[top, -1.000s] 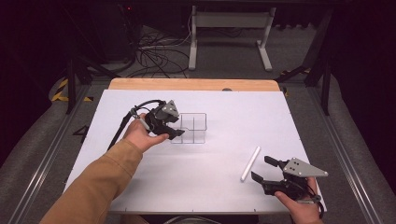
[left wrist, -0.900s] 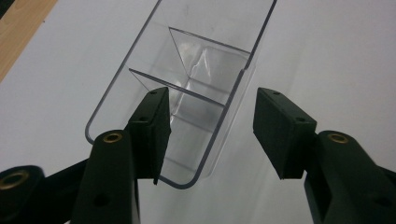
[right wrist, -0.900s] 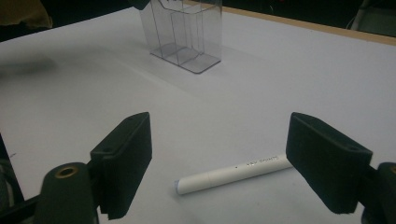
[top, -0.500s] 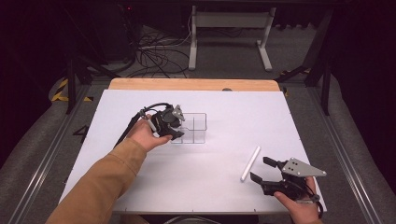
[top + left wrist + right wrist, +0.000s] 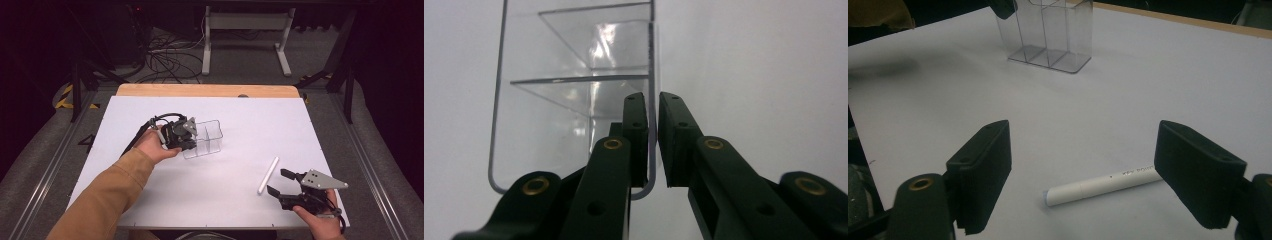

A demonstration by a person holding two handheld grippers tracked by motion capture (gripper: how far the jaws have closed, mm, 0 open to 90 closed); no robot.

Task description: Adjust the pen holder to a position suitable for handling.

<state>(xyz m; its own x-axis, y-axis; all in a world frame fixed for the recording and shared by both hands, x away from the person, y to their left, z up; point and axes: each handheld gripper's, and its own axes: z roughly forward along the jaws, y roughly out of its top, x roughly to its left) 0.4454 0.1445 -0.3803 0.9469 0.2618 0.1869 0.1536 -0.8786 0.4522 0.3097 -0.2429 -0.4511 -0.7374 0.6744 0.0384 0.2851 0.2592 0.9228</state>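
Observation:
A clear plastic holder [image 5: 206,138] with several compartments stands on the white table left of centre. My left gripper [image 5: 190,136] is at its left side. In the left gripper view the jaws have just been closing, and my left gripper [image 5: 652,100] is shut on the holder's thin side wall [image 5: 652,55]. A white marker [image 5: 268,175] lies on the table at the right. My right gripper [image 5: 276,181] rests just right of it, open. In the right gripper view the marker [image 5: 1103,185] lies between and just ahead of the wide-apart pads [image 5: 983,155], untouched.
The white sheet [image 5: 225,210] covers the table, with a wooden edge [image 5: 205,90] at the back. Cables and a metal stand's legs lie on the dark floor beyond. A tan sleeve [image 5: 105,200] reaches in from the bottom left.
The left gripper's jaws have closed onto the holder's side wall. The right gripper and the marker have not moved.

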